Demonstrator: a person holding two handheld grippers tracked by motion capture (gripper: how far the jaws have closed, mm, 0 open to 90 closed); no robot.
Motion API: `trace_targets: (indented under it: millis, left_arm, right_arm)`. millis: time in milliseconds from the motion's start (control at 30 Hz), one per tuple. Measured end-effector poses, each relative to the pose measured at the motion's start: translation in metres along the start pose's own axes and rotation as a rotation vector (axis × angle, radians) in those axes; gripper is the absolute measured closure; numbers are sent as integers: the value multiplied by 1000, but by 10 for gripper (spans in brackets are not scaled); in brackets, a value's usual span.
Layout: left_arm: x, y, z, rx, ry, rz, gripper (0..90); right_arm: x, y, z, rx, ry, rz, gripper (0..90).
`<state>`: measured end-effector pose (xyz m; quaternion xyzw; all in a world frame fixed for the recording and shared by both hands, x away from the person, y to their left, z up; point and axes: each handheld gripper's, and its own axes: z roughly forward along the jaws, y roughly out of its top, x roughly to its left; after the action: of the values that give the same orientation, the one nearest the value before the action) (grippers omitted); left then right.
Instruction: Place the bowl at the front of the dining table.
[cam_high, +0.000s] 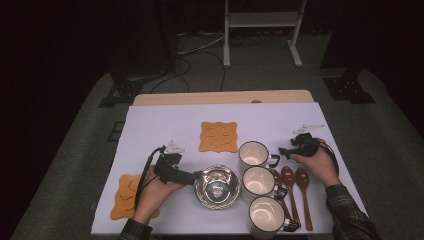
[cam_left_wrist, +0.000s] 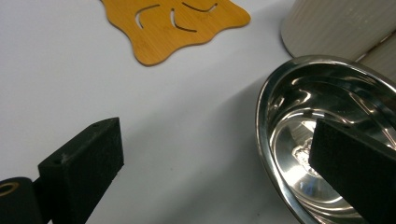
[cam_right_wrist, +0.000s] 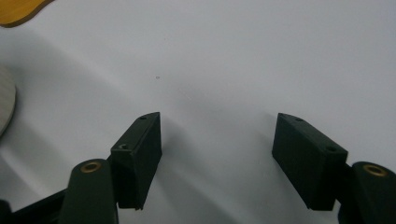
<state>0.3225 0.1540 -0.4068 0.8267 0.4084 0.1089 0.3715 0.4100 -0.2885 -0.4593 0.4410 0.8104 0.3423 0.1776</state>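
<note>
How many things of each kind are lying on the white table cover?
Orange mats: 2
White mugs: 3
Steel bowl: 1
Brown wooden spoons: 3
Total: 9

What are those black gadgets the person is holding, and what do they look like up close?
Each is a hand-held black gripper with two blocky, matt black jaws on arms with brass-coloured pivots. The left gripper and the right gripper each carry a pale three-cornered plate on top and trail a black cable. The person wears dark plaid sleeves.
</note>
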Motion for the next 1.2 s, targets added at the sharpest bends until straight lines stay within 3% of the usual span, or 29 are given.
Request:
trace_targets:
  millis: [667,1200]
  left_arm:
    - [-22,-3,15,44,-29,42,24]
    - [-27,-9,27,80,-33,81,24]
  right_arm:
    - [0,0,0,1,-1,1,308]
    - [0,0,0,1,1,2,309]
